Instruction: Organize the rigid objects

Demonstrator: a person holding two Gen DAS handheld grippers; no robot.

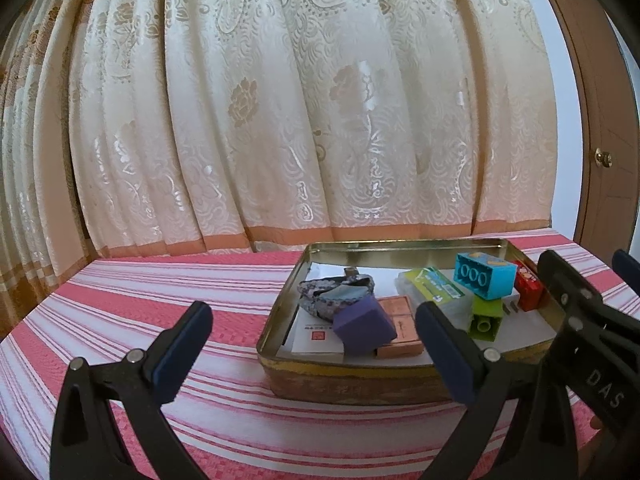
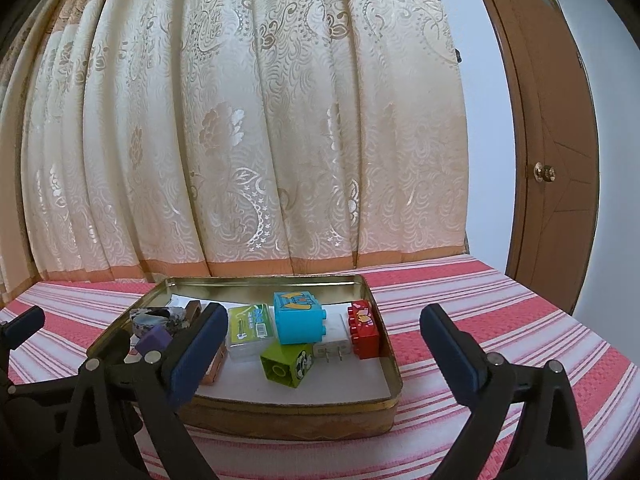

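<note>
Both grippers hang wide open and empty over the striped cloth. The tin of blocks sits just ahead and right of the left gripper. From the right gripper, it lies ahead toward its left finger, the blue block resting on the green block.

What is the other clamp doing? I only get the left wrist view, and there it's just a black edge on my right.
Observer: The right gripper is open, holding nothing, and faces the tin.
Operator: Anything on the green block's far side?
Observer: The green block has a black-and-white ball picture on that face.
Operator: What's beside it?
Observer: A white plug with two metal prongs lies between it and the red block.
</note>
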